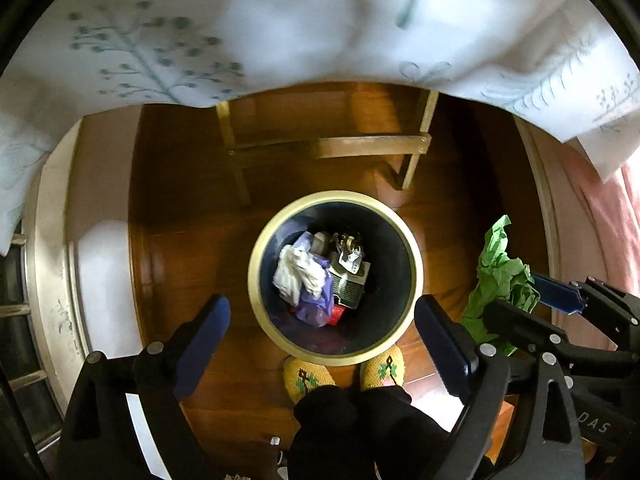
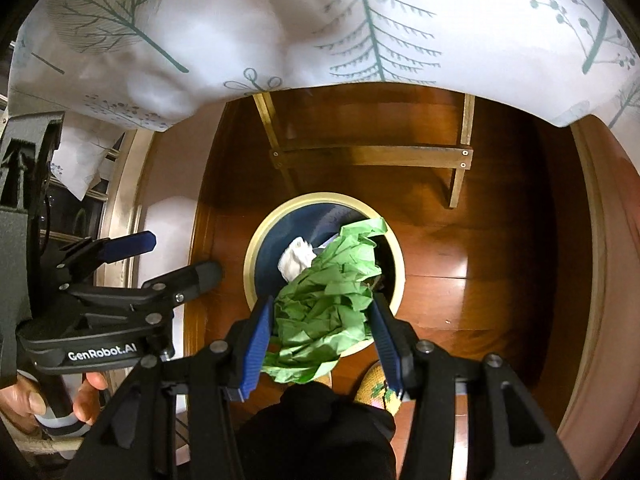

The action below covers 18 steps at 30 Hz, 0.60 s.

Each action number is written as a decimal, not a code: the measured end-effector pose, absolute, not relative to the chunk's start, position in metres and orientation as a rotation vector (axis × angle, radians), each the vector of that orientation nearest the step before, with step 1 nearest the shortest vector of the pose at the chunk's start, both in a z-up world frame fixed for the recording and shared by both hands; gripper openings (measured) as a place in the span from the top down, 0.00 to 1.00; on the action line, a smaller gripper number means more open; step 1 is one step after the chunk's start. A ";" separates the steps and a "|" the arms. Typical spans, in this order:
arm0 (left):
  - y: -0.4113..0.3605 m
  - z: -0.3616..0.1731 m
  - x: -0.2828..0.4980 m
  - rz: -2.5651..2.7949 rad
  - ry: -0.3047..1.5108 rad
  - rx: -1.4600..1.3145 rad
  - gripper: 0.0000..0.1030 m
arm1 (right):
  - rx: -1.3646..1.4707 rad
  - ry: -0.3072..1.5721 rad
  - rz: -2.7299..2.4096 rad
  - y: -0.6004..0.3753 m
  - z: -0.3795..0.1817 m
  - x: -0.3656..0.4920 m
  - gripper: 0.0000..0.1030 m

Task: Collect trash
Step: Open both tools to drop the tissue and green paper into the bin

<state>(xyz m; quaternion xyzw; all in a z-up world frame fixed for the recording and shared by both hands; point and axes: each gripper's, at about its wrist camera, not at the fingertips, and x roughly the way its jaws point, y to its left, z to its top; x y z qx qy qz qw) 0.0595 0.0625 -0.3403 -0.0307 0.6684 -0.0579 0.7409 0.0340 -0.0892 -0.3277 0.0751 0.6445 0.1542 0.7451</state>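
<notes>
A round bin [image 1: 256,272] with a cream rim stands on the wooden floor. Inside it lie a crumpled white tissue [image 1: 298,272], a purple bag [image 1: 316,304] and small boxes. My left gripper [image 1: 324,320] hangs straight above the bin, open wide, with nothing between its fingers. To its right, my right gripper [image 1: 524,300] is shut on a crumpled green paper [image 1: 496,276]. In the right wrist view the green paper [image 2: 328,292] fills the space between the blue pads and hangs over the bin [image 2: 250,264]. The left gripper [image 2: 172,260] stands open at the left.
A white tablecloth [image 1: 280,32] printed with trees overhangs the far side. A wooden stool frame [image 1: 328,148] stands just beyond the bin. The person's yellow slippers [image 1: 308,376] touch the bin's near rim. A hand [image 2: 24,400] holds the left gripper's handle.
</notes>
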 end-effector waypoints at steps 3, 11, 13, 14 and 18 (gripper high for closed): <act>0.074 -0.331 0.056 -0.088 1.456 -0.083 0.10 | 0.153 1.407 0.355 -0.081 -0.324 0.035 0.52; 0.110 -0.301 0.038 0.019 1.440 -0.187 0.10 | 0.132 1.407 0.392 -0.062 -0.308 0.038 0.50; 0.115 -0.292 0.035 0.034 1.427 -0.194 0.10 | 0.131 1.402 0.398 -0.058 -0.304 0.040 0.50; 0.117 -0.289 0.035 0.038 1.421 -0.196 0.10 | 0.132 1.394 0.401 -0.055 -0.301 0.041 0.50; 0.119 -0.274 0.034 0.046 1.401 -0.201 0.10 | 0.138 1.369 0.394 -0.050 -0.290 0.043 0.41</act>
